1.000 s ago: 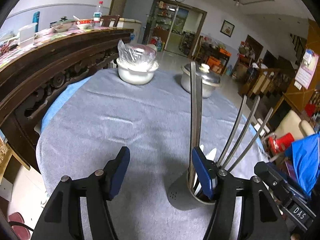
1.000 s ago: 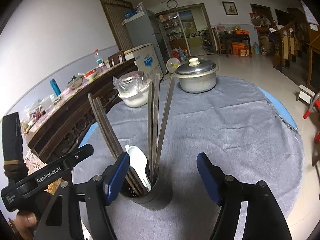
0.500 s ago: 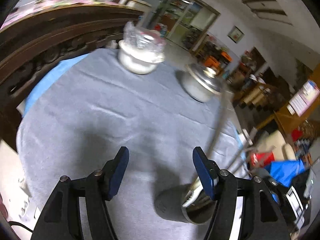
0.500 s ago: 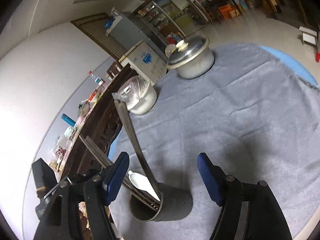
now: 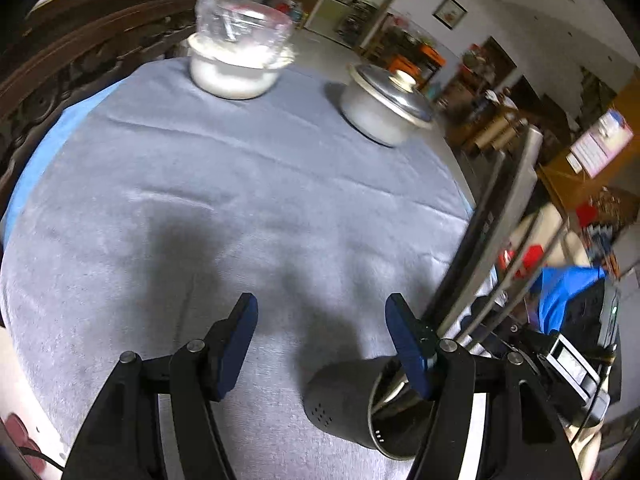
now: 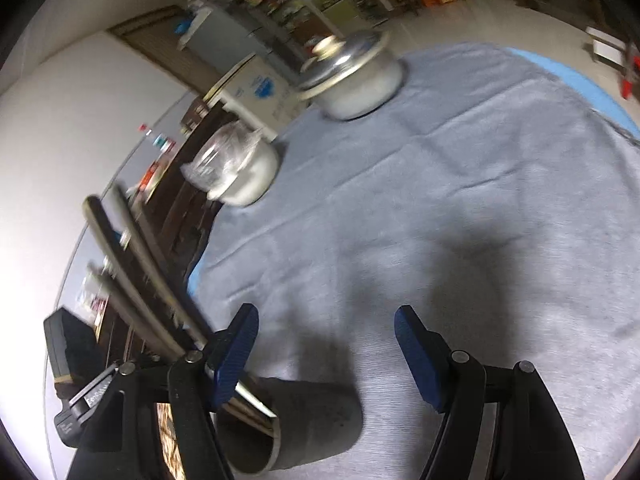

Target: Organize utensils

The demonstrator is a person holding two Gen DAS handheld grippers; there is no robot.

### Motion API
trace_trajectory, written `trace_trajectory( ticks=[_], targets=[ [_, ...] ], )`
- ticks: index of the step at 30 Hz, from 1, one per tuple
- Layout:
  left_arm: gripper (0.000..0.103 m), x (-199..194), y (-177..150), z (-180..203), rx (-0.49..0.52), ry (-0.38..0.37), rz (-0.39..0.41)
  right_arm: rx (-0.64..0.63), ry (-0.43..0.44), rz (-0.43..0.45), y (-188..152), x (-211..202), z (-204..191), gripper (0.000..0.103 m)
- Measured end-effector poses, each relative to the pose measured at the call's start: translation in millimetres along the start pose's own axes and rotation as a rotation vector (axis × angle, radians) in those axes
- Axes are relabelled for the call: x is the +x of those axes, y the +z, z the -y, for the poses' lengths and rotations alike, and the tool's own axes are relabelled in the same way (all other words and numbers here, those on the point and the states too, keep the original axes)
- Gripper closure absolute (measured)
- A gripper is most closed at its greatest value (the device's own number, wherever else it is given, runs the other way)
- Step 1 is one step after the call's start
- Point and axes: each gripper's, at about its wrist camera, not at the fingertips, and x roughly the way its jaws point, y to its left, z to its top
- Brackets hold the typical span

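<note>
The dark utensil holder (image 5: 352, 404) is parked on the grey tablecloth (image 5: 240, 184), squeezed between the two grippers. It's seen just right of the spread, empty left gripper (image 5: 320, 340) and just left of the equally spread, empty right gripper (image 6: 324, 348). Its long utensils (image 5: 492, 232) are angled up and away, so neither side is judged clearly nearer tbh.

A dark cylindrical utensil holder (image 5: 344, 408) stands near the counter's (image 5: 240, 184) near edge, its mouth tilted in view, holding several long metal utensils (image 5: 492, 236) that lean outward.
</note>
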Motion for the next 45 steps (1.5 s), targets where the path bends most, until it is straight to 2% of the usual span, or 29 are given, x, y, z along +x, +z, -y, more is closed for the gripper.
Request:
trace_trajectory(
  ticks=[5,10,18,26,31,33,36,45],
  targets=[
    [0.036,0.2,-2.5,8.9,0.051,-0.005,-0.004,-0.104,-0.003,-0.018,-9.0,1.8,-19.1,0.029],
    [0.036,-6.2,-3.0,2.2,0.024,-0.001,0.010,-0.060,-0.023,0.019,-9.7,-10.2,-11.6,0.029],
    [0.036,-38.4,-16.3,-4.8,0.028,0.056,0.090,-0.057,-0.037,0.062,-20.9,-37.2,-7.3,0.029],
    [0.035,-67.4,-39.4,7.3,0.101,0.122,0.159,-0.227,-0.050,0.137,-48.4,-83.7,-41.4,0.029],
    [0.034,-77.5,-45.5,20.1,0.155,0.158,0.189,-0.364,-0.067,0.178,-65.7,-100.8,-72.8,0.022],
    [0.030,-82.1,-49.3,25.2,0.180,0.177,0.209,-0.412,-0.072,0.189,-73.4,-104.9,-83.8,0.018],
    [0.028,-87.3,-54.4,31.7,0.216,0.198,0.234,-0.466,-0.078,0.193,-84.8,-106.7,-93.6,0.017],
    [0.026,-90.4,-62.9,37.4,0.257,0.265,0.266,-0.511,-0.147,0.191,-98.4,-104.3,-96.3,0.017]
  ],
)
